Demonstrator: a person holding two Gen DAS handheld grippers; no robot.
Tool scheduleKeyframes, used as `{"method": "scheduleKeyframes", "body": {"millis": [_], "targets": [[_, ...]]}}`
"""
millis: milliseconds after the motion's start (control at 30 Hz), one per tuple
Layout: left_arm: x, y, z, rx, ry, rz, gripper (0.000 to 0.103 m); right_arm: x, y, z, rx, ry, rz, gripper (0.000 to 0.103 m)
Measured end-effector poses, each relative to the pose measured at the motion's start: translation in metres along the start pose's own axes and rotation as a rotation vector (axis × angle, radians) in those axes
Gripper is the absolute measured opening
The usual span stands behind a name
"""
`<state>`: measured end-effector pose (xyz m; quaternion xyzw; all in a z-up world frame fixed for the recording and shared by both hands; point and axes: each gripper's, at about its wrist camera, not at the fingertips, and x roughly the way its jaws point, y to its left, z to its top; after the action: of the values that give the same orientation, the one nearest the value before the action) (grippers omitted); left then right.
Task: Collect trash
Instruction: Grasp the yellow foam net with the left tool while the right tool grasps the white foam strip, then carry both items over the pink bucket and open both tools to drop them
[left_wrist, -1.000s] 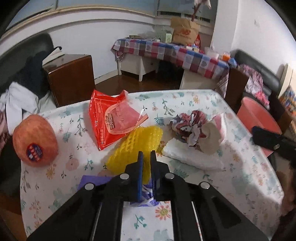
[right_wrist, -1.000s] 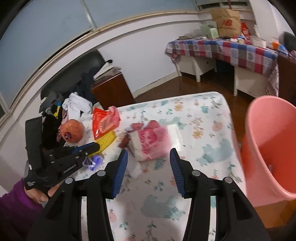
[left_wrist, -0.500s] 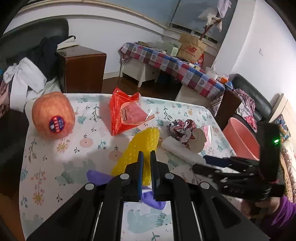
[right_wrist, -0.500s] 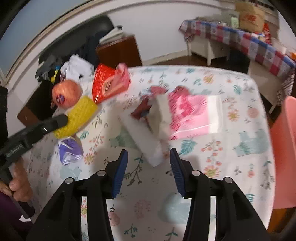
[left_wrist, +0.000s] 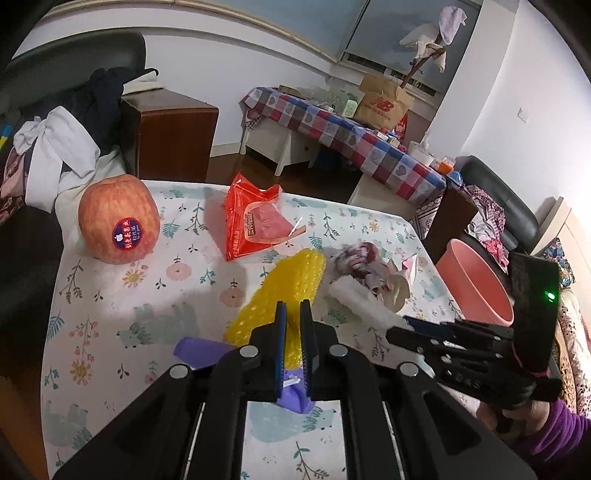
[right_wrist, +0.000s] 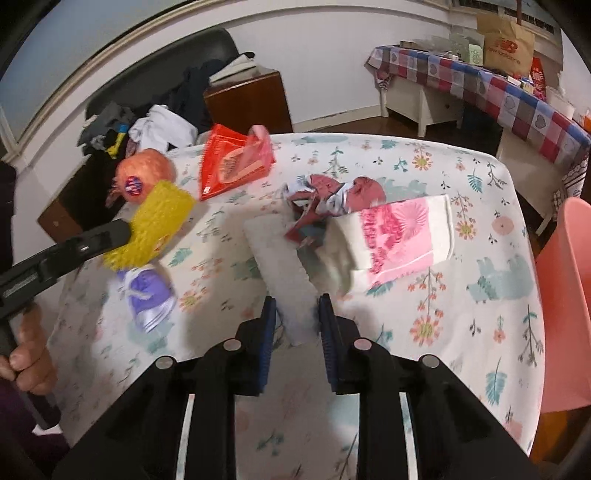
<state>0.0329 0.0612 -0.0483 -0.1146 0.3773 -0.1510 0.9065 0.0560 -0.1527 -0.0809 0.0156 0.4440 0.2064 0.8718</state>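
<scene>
Closing around a white paper strip (right_wrist: 284, 273) on the floral surface (right_wrist: 480, 295), the right tongs (right_wrist: 297, 317) gather trash while the left tongs (left_wrist: 290, 325) pinch yellow foam netting (left_wrist: 280, 291), bound for the pink bin (left_wrist: 476, 284).

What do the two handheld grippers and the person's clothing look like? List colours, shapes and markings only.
Both are matte black plastic. The left gripper and right gripper each have two flat jaws lined with blue ribbed pads, on angular black linkages with round silver pivot bolts. In the left wrist view, the right gripper's boxy black body carries a small green light and faint embossed lettering. The sleeve is purple.
</scene>
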Motion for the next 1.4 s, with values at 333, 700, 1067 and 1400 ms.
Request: {"method": "scheduleKeyframes", "body": {"millis": [333, 700, 1067, 1400], "targets": [[-0.014, -0.018, 0.001, 0.030, -0.026, -0.002, 0.007, -0.040, 0.019, -0.015, -0.032, -0.069, 0.079, 0.024], [-0.026, -0.052, 0.005, 0.065, -0.072, -0.026, 0.007, -0.069, -0.009, -0.021, 0.056, -0.154, 0.051, 0.024], [-0.011, -0.117, 0.015, 0.157, -0.072, -0.115, 0.007, -0.109, -0.065, -0.039, 0.184, -0.250, -0.052, 0.024], [0.024, -0.205, 0.024, 0.260, -0.045, -0.214, 0.007, -0.148, -0.135, -0.061, 0.336, -0.345, -0.207, 0.024]]}}
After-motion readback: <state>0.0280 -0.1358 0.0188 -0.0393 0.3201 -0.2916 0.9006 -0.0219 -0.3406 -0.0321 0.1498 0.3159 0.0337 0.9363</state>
